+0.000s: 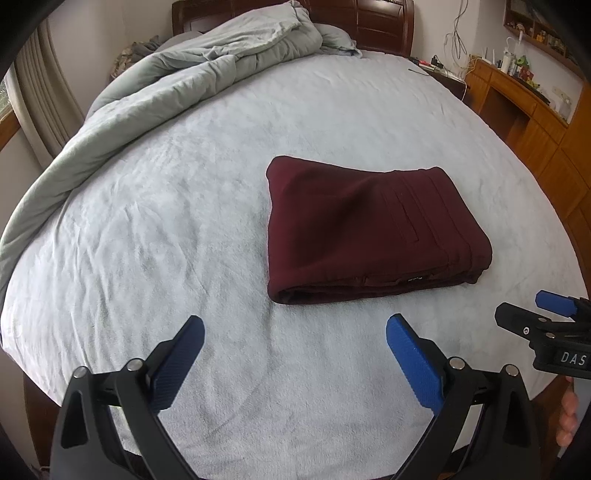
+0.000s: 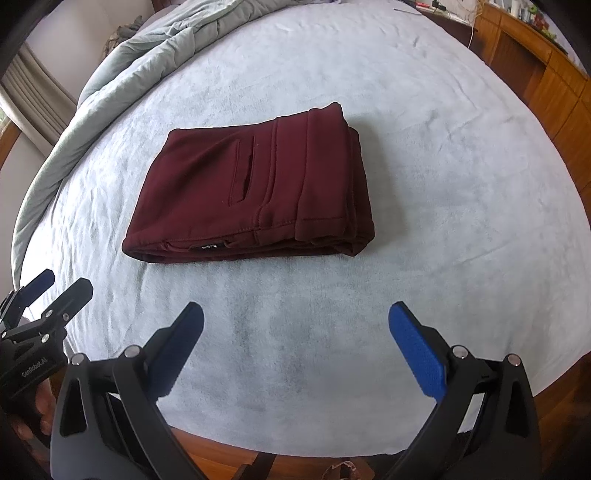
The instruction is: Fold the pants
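Note:
The maroon pants (image 1: 373, 229) lie folded into a compact rectangle on the pale blue bed sheet (image 1: 184, 221). They also show in the right wrist view (image 2: 255, 188), pocket slit on top. My left gripper (image 1: 295, 325) is open and empty, held above the sheet short of the pants' near edge. My right gripper (image 2: 295, 314) is open and empty, also short of the near edge. The right gripper shows at the right of the left wrist view (image 1: 524, 306), and the left gripper at the left of the right wrist view (image 2: 62, 284).
A rumpled grey duvet (image 1: 166, 81) is heaped along the bed's left side and head. A dark wooden headboard (image 1: 369, 22) stands at the back. A wooden desk (image 1: 524, 107) with clutter runs along the right wall. The bed's near wooden edge (image 2: 229, 446) lies below my grippers.

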Motion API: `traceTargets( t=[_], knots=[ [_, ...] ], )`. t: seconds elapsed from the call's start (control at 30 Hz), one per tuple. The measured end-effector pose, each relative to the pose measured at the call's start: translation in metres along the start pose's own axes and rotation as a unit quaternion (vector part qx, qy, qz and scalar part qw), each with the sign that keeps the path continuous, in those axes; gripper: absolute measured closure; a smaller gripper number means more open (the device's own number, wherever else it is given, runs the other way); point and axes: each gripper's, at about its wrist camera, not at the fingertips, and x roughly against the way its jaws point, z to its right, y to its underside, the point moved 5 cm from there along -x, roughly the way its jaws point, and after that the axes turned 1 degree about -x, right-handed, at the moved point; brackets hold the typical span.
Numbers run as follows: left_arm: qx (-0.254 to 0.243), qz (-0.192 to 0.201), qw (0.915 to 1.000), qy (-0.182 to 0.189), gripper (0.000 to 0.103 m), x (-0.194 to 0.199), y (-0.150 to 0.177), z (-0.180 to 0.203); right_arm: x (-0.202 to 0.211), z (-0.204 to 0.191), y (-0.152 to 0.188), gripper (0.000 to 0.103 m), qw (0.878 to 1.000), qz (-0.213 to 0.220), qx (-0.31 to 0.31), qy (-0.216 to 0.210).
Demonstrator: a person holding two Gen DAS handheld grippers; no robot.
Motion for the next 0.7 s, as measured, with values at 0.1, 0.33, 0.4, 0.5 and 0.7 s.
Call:
traceTargets(
  t=[0.1,0.33,0.4,0.5,0.7],
  knots=[
    [0.000,0.000,1.0000,0.000,0.004,0.0000,0.0004,0.0007,-0.0004,-0.0003,0.0002,0.003,1.000,-0.001,0.000,0.000],
    [-0.002,-0.001,1.0000,-0.001,0.004,-0.0013,-0.0001,0.0018,-0.0044,0.0025,-0.0022,0.003,1.000,-0.005,0.006,0.001],
    [-0.002,-0.002,1.0000,0.001,0.004,-0.0023,-0.0003,0.0018,-0.0054,0.0025,-0.0016,0.003,1.000,-0.007,0.006,0.002],
    [-0.004,-0.001,1.0000,0.002,0.004,-0.0029,-0.0009,0.0008,-0.0073,0.0036,-0.0016,0.003,1.000,-0.010,0.005,0.001],
    [-0.004,-0.002,1.0000,0.002,0.004,-0.0031,-0.0009,0.0007,-0.0084,0.0045,-0.0026,0.003,1.000,-0.012,0.006,0.000]
  ],
)
